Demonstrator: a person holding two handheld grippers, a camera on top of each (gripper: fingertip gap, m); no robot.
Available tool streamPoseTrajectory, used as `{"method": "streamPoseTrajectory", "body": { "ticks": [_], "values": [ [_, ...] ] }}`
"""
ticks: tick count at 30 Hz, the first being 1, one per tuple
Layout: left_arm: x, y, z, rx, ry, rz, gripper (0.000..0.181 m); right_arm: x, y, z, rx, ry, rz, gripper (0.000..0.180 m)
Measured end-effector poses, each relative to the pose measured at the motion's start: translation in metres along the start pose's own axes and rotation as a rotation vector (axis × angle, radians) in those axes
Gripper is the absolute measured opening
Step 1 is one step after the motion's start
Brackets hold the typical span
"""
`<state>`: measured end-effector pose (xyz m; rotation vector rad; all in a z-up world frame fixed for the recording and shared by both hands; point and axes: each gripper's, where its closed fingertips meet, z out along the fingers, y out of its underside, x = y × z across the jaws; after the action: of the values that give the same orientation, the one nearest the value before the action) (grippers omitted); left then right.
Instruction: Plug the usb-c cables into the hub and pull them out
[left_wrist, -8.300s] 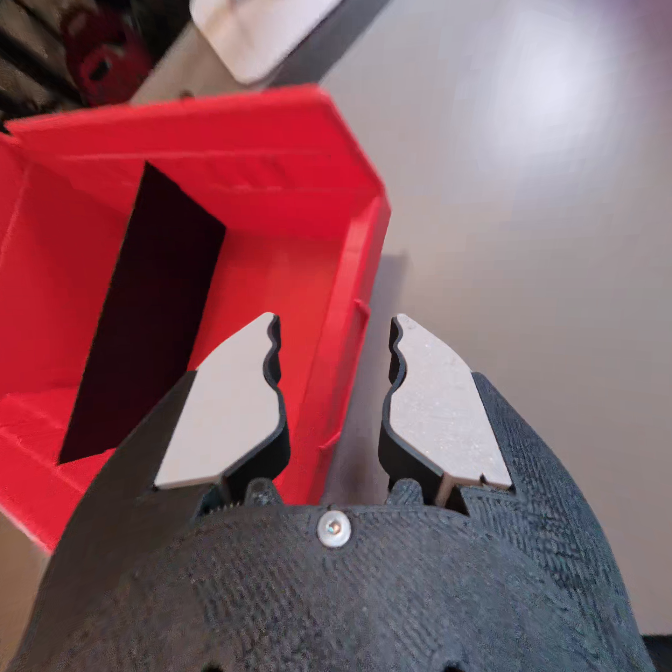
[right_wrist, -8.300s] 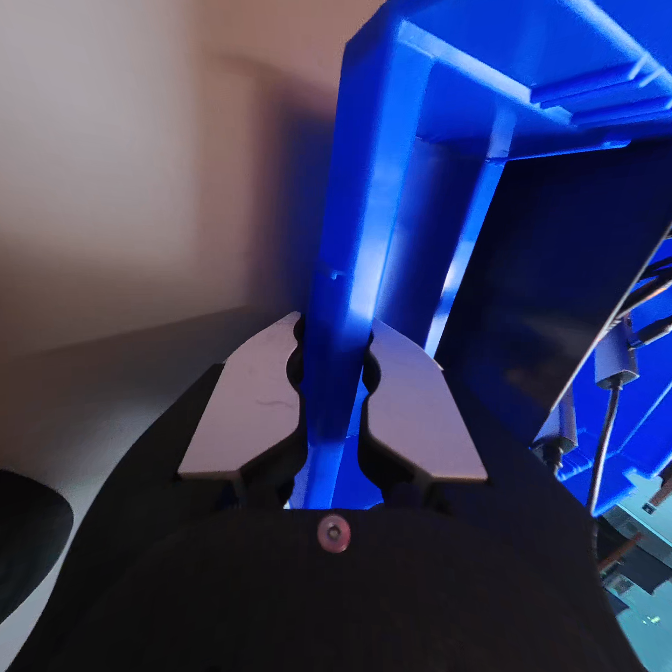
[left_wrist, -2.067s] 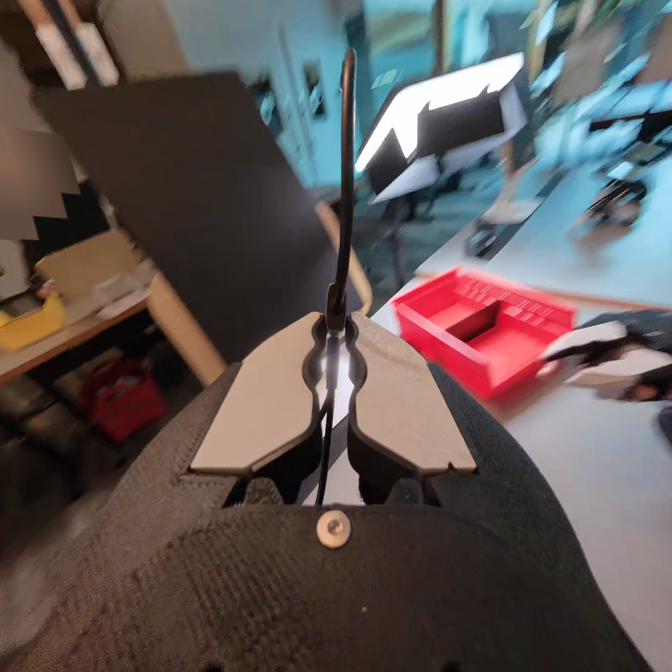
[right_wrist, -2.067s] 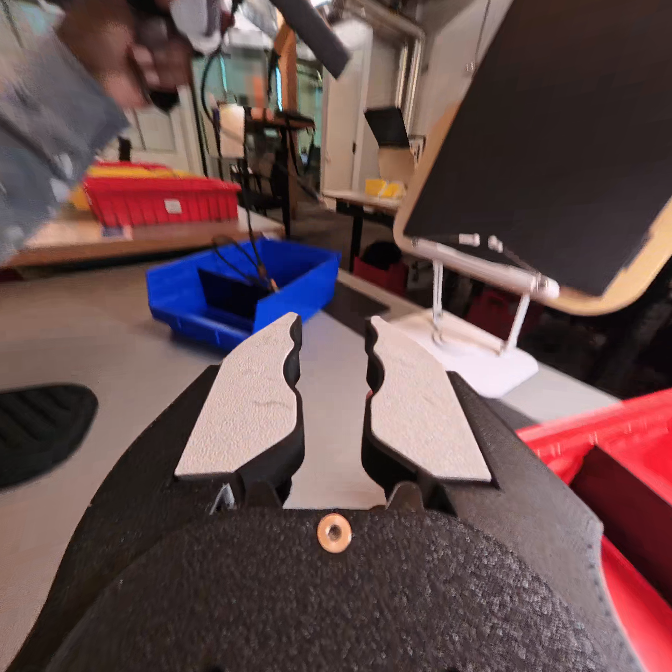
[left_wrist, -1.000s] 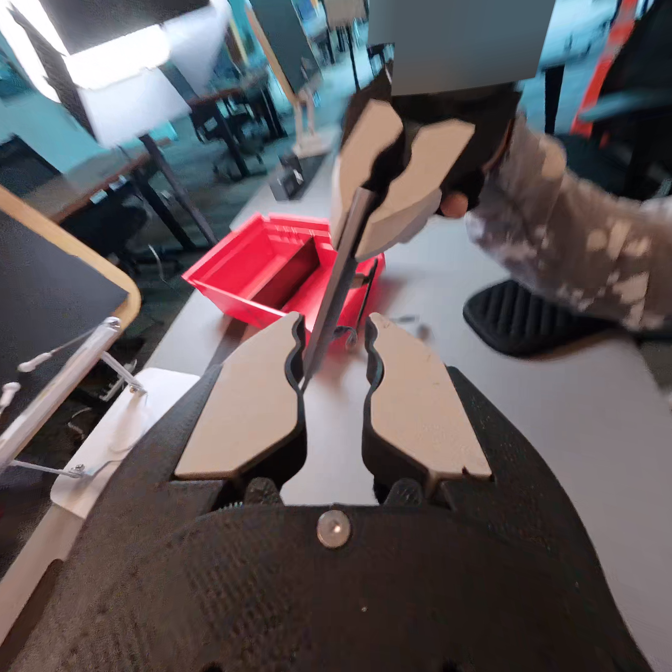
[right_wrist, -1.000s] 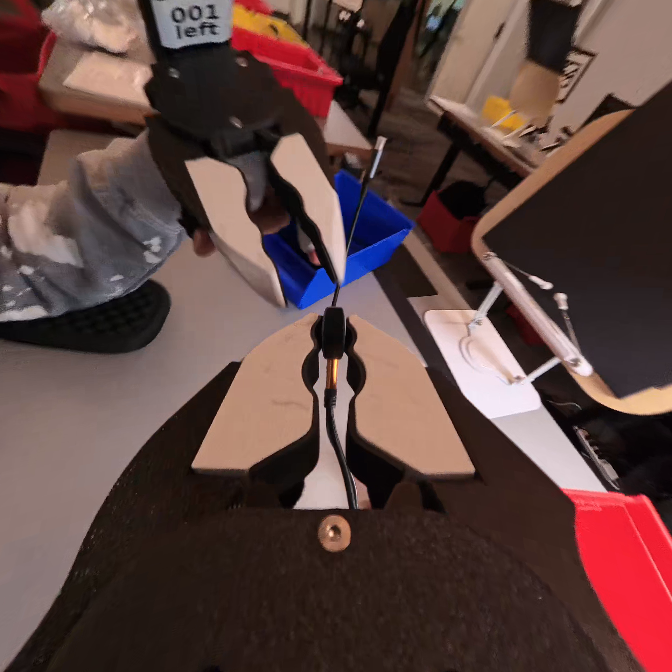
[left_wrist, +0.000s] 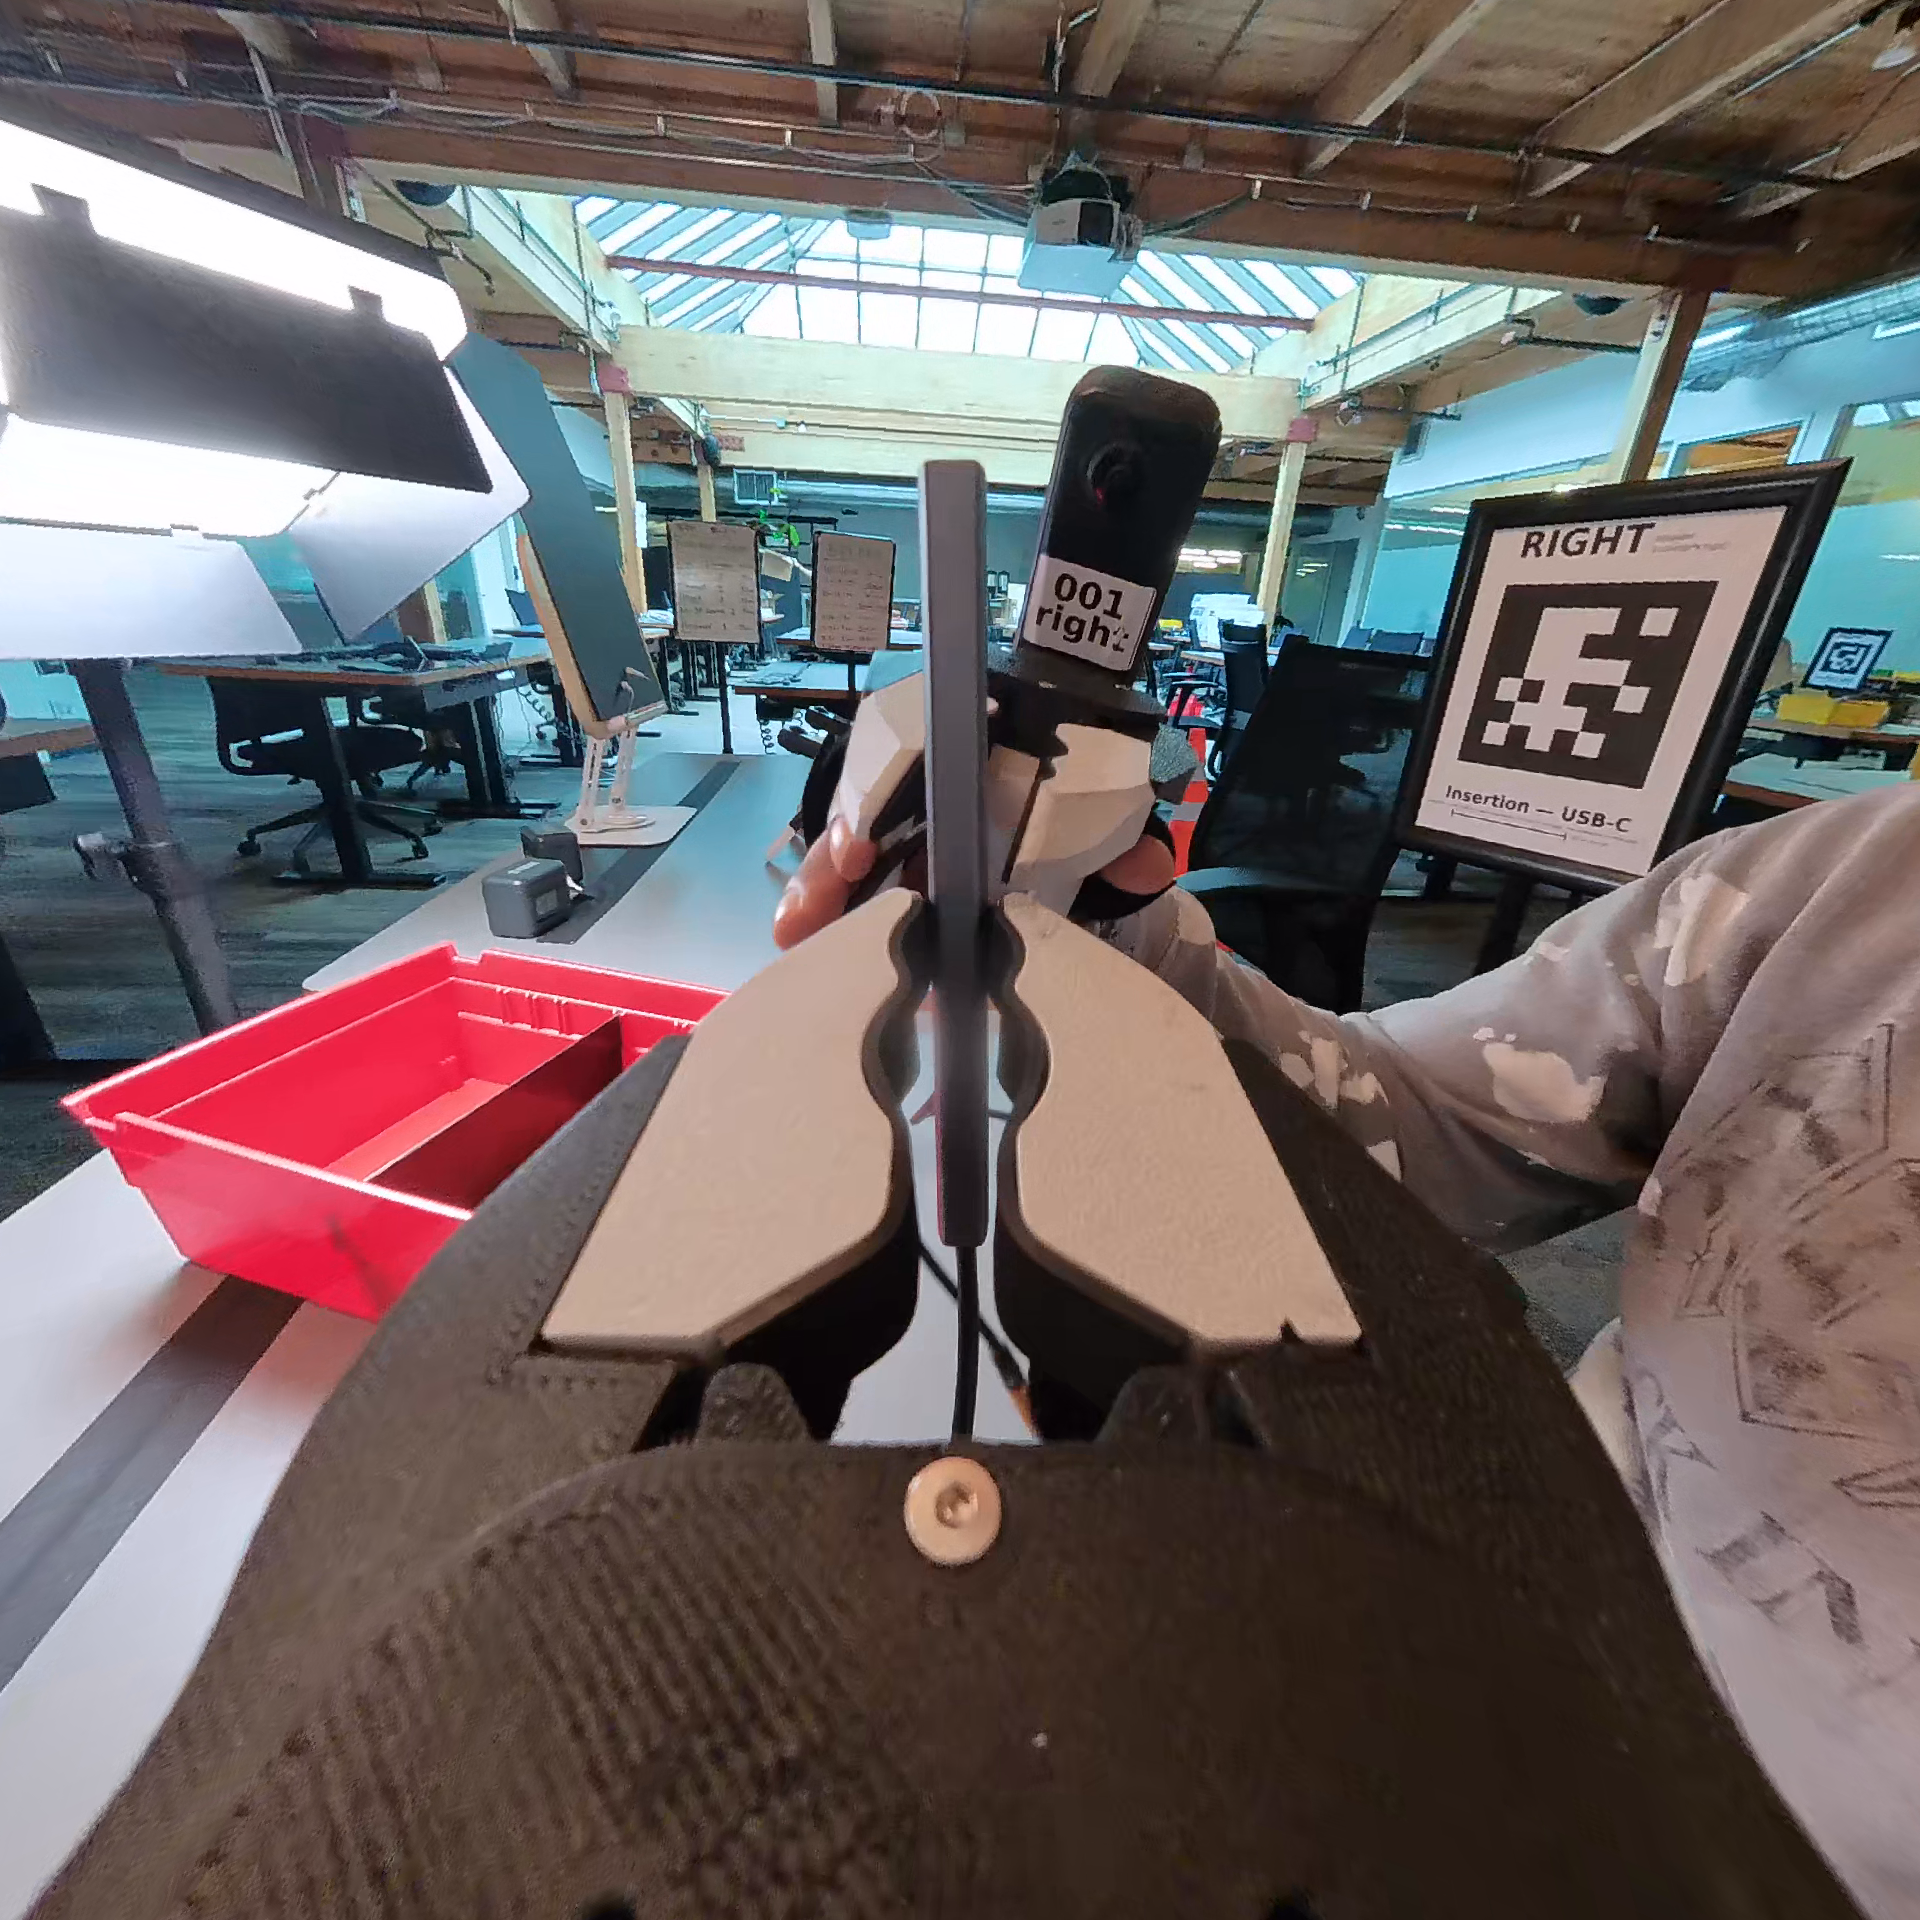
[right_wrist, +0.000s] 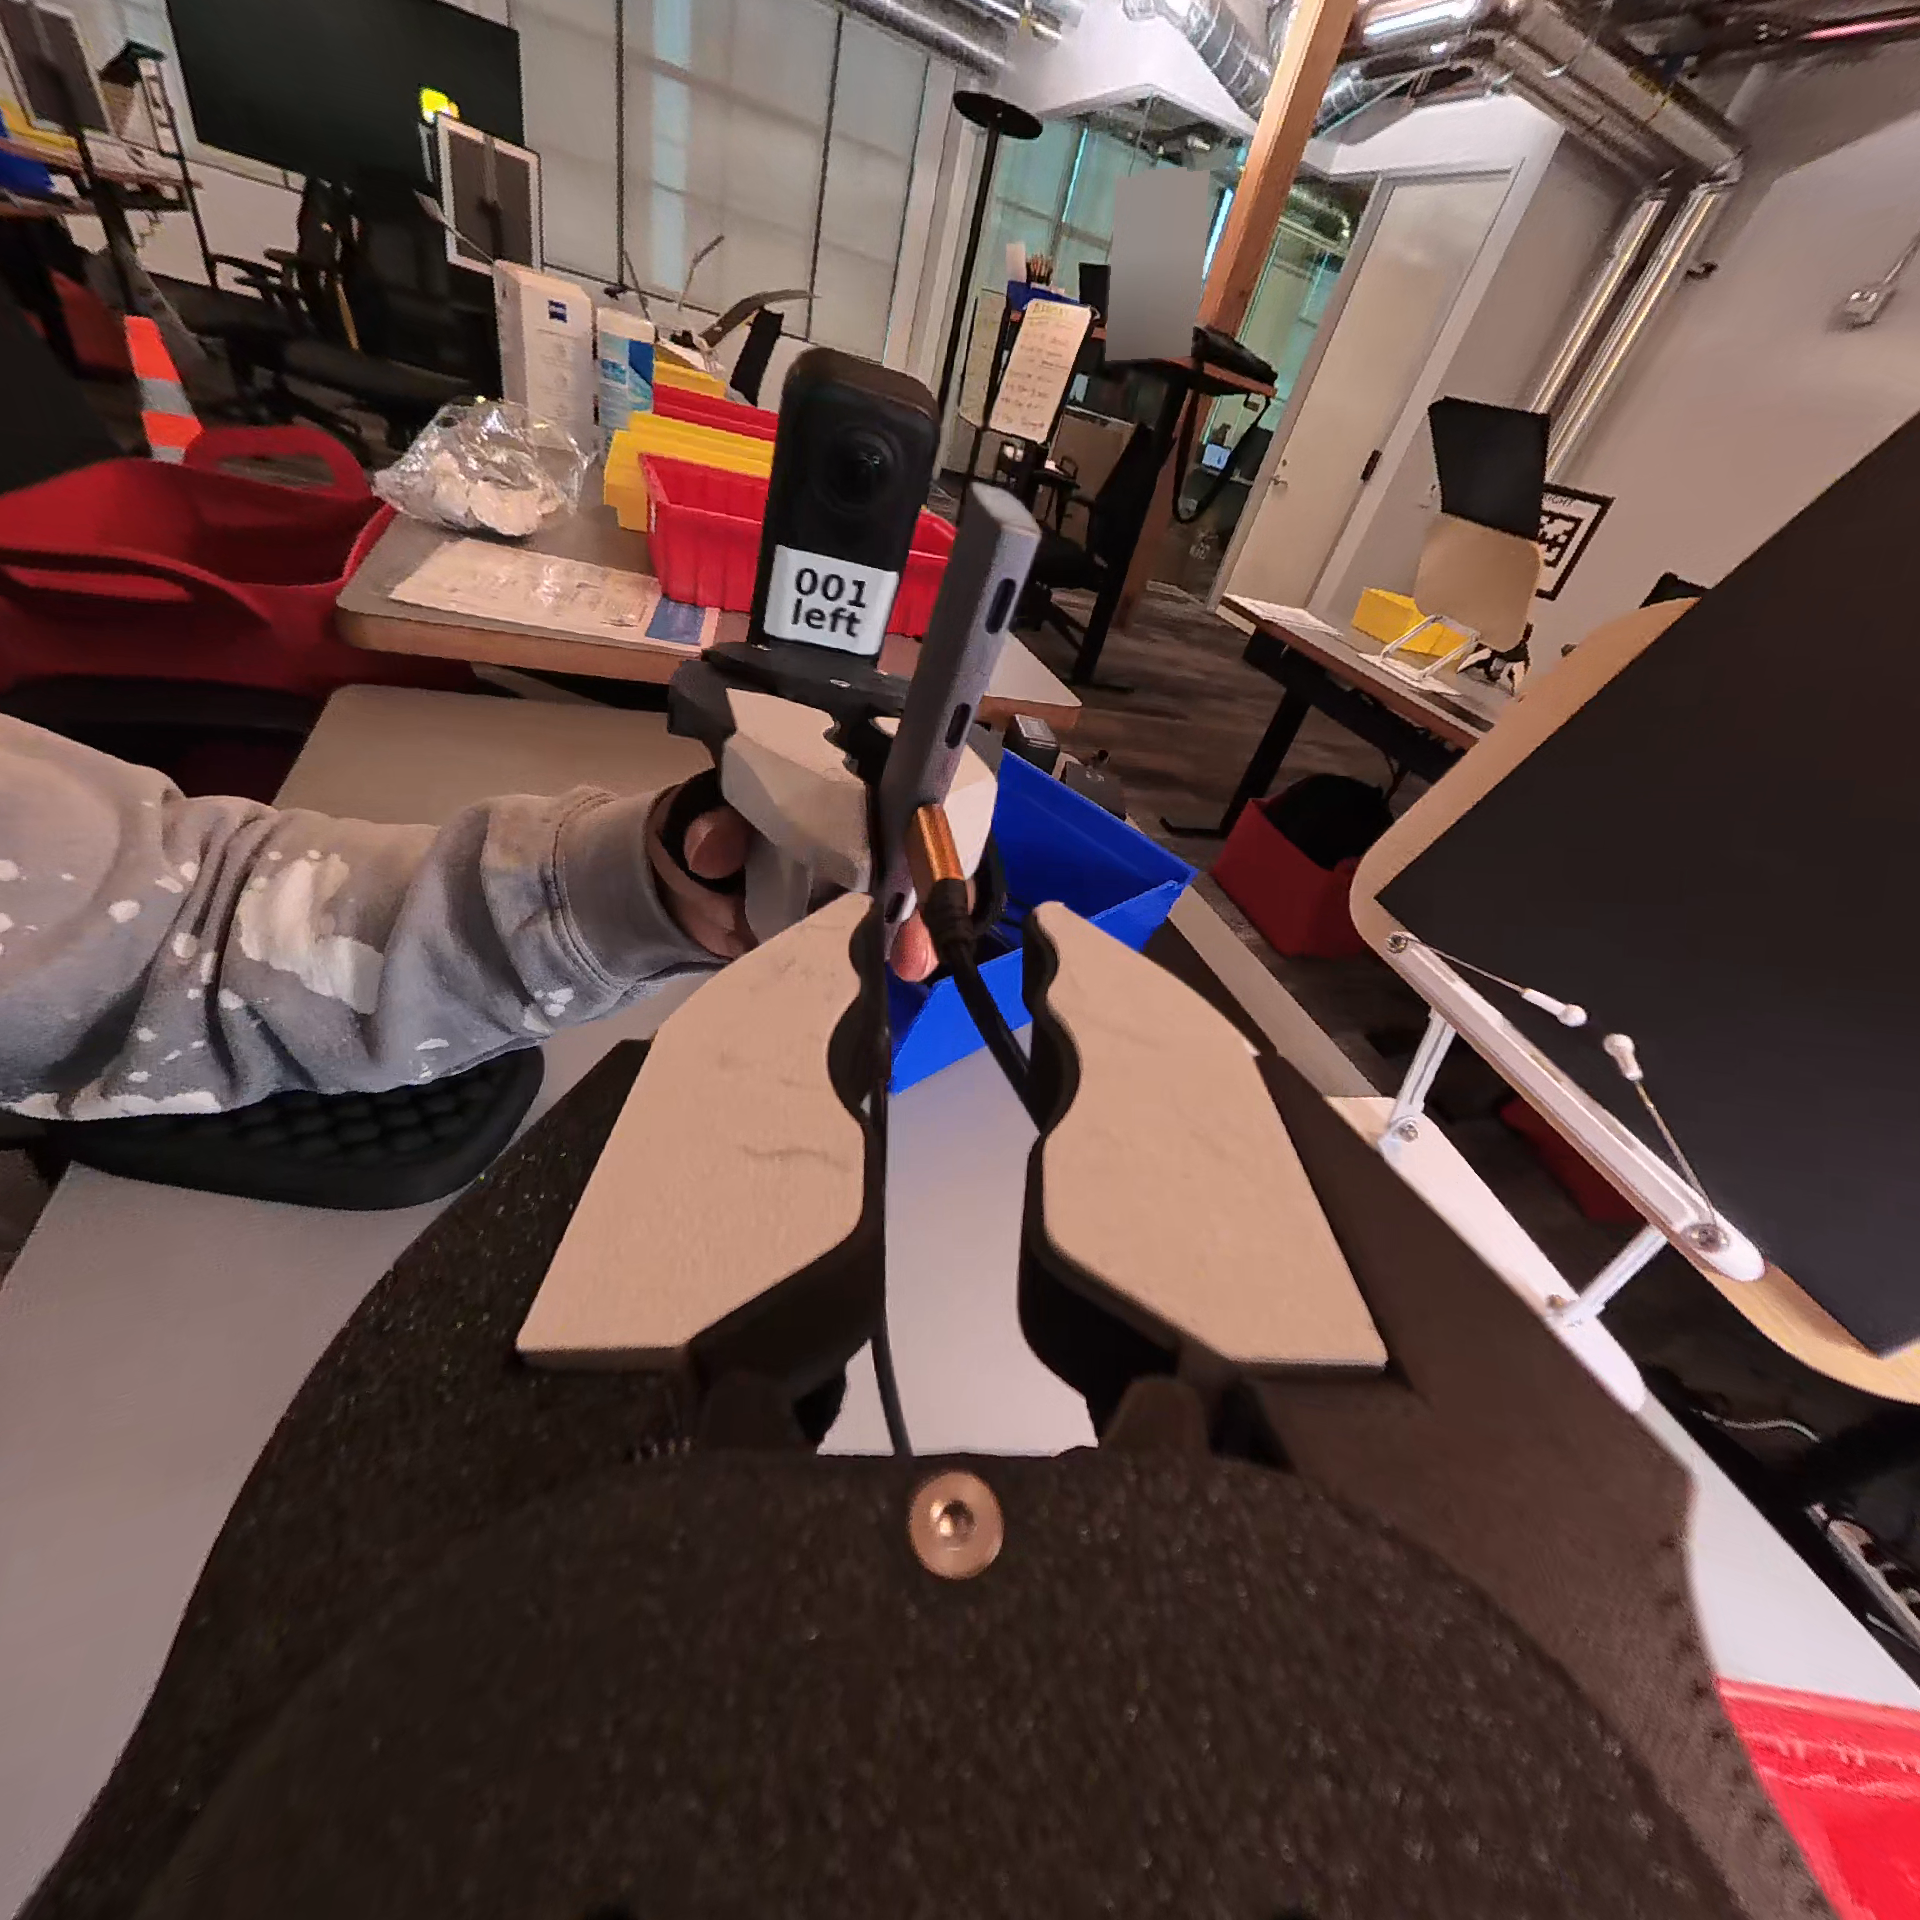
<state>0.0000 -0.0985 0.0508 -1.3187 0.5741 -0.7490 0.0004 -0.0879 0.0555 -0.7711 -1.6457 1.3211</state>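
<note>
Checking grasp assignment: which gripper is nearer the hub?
Left. The left gripper is clamped on the hub; the right gripper, open, sits just off it around the plugged-in cable.

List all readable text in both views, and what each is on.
I don't transcribe writing, so carriers only.
White sticker on the black camera, left wrist view: legible.
Framed sign with a square marker: legible.
Whiteboards: too small.
White label on the second camera, right wrist view: legible.
White box: too small.
Hanging sheet: too small.
</note>
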Motion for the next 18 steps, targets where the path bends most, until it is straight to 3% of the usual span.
{"method": "streamPoseTrajectory", "body": {
  "ticks": [13, 18],
  "values": [
    [0.008, -0.001, 0.009, 0.077, 0.03, -0.001, 0.01, -0.012, -0.009, 0.002, 0.127, -0.121, 0.064, 0.007],
    [0.013, 0.004, 0.008, -0.027, 0.027, 0.033, 0.01, -0.018, -0.006, 0.002, 0.111, -0.15, 0.04, 0.007]
  ]
}}
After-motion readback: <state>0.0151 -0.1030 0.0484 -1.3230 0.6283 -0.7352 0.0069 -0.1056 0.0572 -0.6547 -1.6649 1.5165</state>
